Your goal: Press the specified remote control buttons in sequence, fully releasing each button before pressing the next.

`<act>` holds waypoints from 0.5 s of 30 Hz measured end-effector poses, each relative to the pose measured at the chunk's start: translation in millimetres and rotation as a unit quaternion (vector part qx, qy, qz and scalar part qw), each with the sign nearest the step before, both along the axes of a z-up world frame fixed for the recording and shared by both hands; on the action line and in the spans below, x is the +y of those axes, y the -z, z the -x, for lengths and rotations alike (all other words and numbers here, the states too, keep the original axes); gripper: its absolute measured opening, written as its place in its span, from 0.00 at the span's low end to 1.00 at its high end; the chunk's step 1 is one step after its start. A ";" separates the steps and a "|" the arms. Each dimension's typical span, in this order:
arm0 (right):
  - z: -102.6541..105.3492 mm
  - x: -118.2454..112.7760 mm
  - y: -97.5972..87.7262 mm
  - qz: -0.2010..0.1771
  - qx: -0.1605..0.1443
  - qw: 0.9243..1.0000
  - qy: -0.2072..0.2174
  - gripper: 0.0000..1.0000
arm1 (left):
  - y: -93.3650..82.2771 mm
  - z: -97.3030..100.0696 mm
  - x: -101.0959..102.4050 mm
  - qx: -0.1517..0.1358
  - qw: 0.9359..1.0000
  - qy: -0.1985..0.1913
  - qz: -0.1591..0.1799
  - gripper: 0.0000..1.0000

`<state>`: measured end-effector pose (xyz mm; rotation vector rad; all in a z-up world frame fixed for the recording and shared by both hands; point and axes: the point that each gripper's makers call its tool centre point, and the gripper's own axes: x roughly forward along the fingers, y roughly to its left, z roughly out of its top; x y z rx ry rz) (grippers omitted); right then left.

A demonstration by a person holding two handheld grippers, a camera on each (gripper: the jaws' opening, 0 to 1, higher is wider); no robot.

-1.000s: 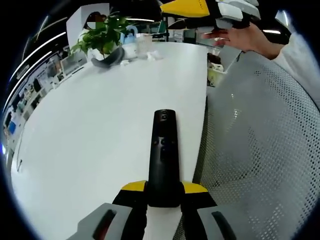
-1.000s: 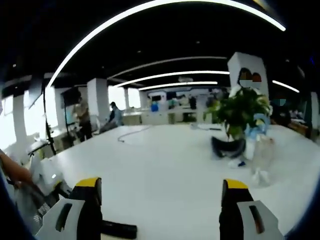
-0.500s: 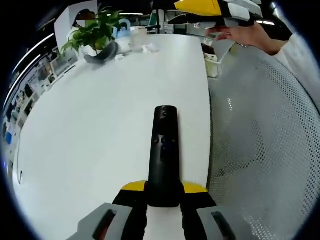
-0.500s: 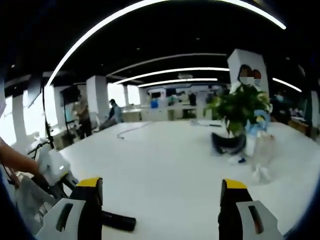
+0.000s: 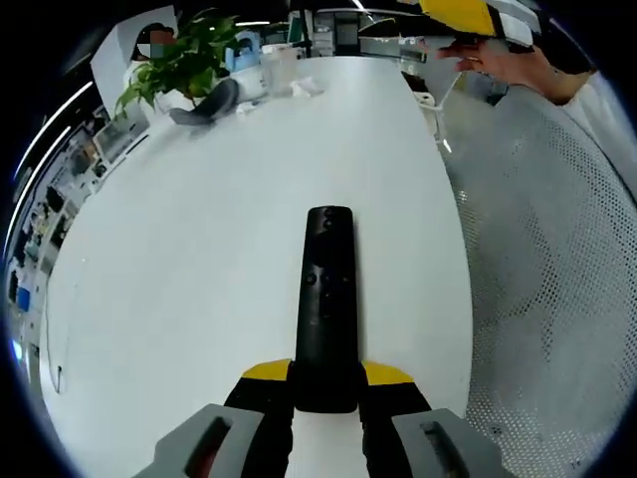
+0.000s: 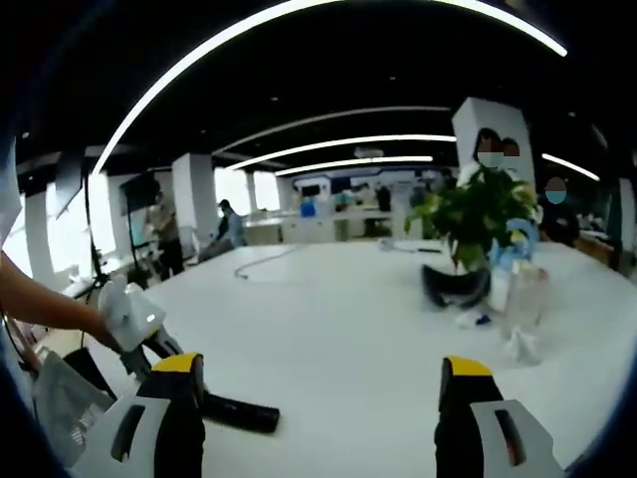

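A long black remote control (image 5: 326,299) with small round buttons points away from me over the white table (image 5: 199,249). My left gripper (image 5: 326,383) is shut on its near end, yellow-tipped jaws on either side. In the right gripper view the same remote (image 6: 242,413) shows low at the left, held by the left gripper (image 6: 134,319) in a person's hand. My right gripper (image 6: 320,403) is open with nothing between its fingers, well above the table. It also appears as a yellow-and-white right gripper (image 5: 468,15) held by a hand (image 5: 518,65).
A potted plant (image 5: 184,65) with a dark object, a bottle and small items stands at the table's far end, seen also as the plant (image 6: 478,224) and bottle (image 6: 523,299). A white perforated mesh surface (image 5: 557,249) runs along the table's right edge. People (image 6: 164,234) stand far off.
The left gripper with the remote has moved further over the table, away from the mesh. In the right gripper view, the left gripper and remote have come further in from the left.
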<state>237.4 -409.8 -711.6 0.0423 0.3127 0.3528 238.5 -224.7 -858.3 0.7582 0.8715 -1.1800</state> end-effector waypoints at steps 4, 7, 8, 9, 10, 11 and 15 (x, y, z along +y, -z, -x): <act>0.2 1.2 2.8 0.006 0.006 1.000 -0.003 0.98 | -4.8 -14.0 0.8 -0.007 1.000 0.002 -0.004 0.24; 0.6 1.9 3.8 0.007 0.008 1.000 -0.005 0.98 | -6.2 -22.8 2.3 -0.007 1.000 0.001 -0.003 0.24; 0.6 2.0 4.1 0.008 0.009 1.000 -0.005 0.98 | -6.2 -24.9 2.9 -0.007 1.000 0.000 -0.003 0.24; 0.6 2.0 4.8 0.009 0.010 1.000 -0.005 0.97 | -6.3 -27.9 4.0 -0.008 1.000 0.000 -0.005 0.24; 0.6 2.0 5.3 0.010 0.012 1.000 -0.005 0.97 | -6.4 -29.4 4.6 -0.009 1.000 0.001 -0.007 0.24; 0.7 2.2 6.0 0.011 0.013 1.000 -0.005 0.97 | -5.9 -31.8 5.8 -0.010 1.000 0.003 -0.010 0.24; 0.7 2.0 7.1 0.011 0.016 1.000 -0.005 0.97 | -7.5 -40.7 8.4 -0.012 1.000 0.004 -0.014 0.24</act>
